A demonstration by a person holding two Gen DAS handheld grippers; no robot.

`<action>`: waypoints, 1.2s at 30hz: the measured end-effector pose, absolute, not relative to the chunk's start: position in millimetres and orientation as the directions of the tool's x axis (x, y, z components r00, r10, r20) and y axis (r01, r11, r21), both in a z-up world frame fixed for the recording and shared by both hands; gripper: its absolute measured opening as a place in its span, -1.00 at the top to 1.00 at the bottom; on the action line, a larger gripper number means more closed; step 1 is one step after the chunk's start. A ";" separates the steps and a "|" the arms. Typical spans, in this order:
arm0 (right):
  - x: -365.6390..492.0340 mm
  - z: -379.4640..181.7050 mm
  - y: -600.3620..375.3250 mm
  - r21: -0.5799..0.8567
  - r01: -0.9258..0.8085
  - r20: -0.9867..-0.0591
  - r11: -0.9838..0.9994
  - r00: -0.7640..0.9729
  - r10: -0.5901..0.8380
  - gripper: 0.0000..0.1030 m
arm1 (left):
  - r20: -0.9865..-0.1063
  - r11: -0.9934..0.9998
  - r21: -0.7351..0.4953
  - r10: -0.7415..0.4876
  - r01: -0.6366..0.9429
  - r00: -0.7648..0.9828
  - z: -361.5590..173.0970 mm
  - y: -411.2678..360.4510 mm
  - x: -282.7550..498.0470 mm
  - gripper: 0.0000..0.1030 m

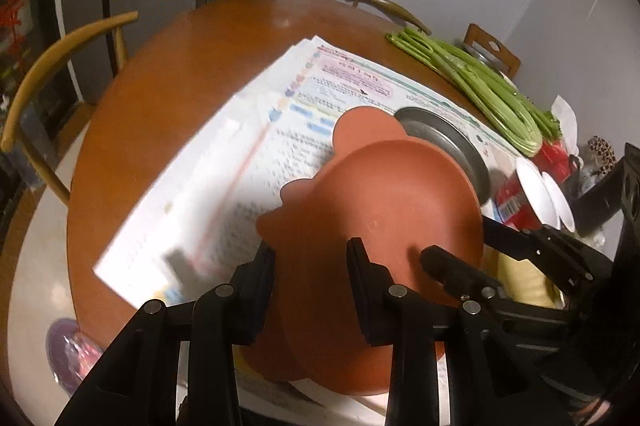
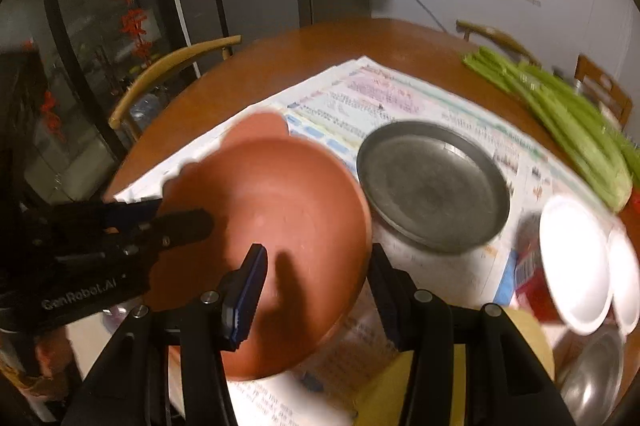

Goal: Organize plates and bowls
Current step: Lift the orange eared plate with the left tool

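left wrist view, nearest: left gripper [image 1: 310, 262], jaws narrowed, clamped on the near rim of the terracotta plate [image 1: 384, 202]
left wrist view, plate: reddish-brown, scalloped tabs on its edge, tilted, appears lifted off the printed paper sheets [image 1: 224, 162]
left wrist view, other gripper: right gripper [image 1: 460, 258] comes in from the right; one finger lies on the plate's face, so both grippers hold the same plate
left wrist view, behind: metal dish [image 1: 448, 142] flat on the sheets, partly hidden by the plate; celery bunch [image 1: 480, 82] further right; table [image 1: 168, 66] round, wooden
right wrist view, nearest: right gripper [image 2: 316, 274], jaws closed down on the plate's right rim; blue pad on the inner face, other finger outside
right wrist view, plate: terracotta plate [image 2: 272, 210] just left of the metal dish [image 2: 432, 186], rims near, contact unclear
right wrist view, left gripper: left gripper [image 2: 188, 222] pinches the plate's left edge
right wrist view, right side: white bowls [image 2: 576, 266] tipped on their sides, blurred; steel bowl [image 2: 592, 374] at the lower right corner
progress: early, judging by layout; plate in hand but not placed, metal dish and bowls scattered, nothing stacked
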State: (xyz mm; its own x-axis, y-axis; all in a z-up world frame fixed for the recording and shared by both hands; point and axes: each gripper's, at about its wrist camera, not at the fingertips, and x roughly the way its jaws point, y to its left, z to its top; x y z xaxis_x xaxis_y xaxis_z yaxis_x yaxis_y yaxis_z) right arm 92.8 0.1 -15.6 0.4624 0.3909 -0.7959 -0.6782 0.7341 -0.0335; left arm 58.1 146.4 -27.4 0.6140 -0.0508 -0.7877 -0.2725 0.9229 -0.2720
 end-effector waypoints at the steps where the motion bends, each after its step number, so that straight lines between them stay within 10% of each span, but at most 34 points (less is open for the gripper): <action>1: 93.9 -17.3 3.8 -0.040 -0.673 -0.799 0.738 0.465 0.381 0.00 | -0.794 0.921 -0.269 -0.048 -0.280 0.606 -29.4 149.2 60.7 0.31; 36: 132.7 -35.1 47.4 0.113 -0.606 -0.821 0.787 0.389 0.418 -0.01 | -0.785 0.915 -0.241 0.012 -0.324 0.619 -39.5 216.3 137.3 0.26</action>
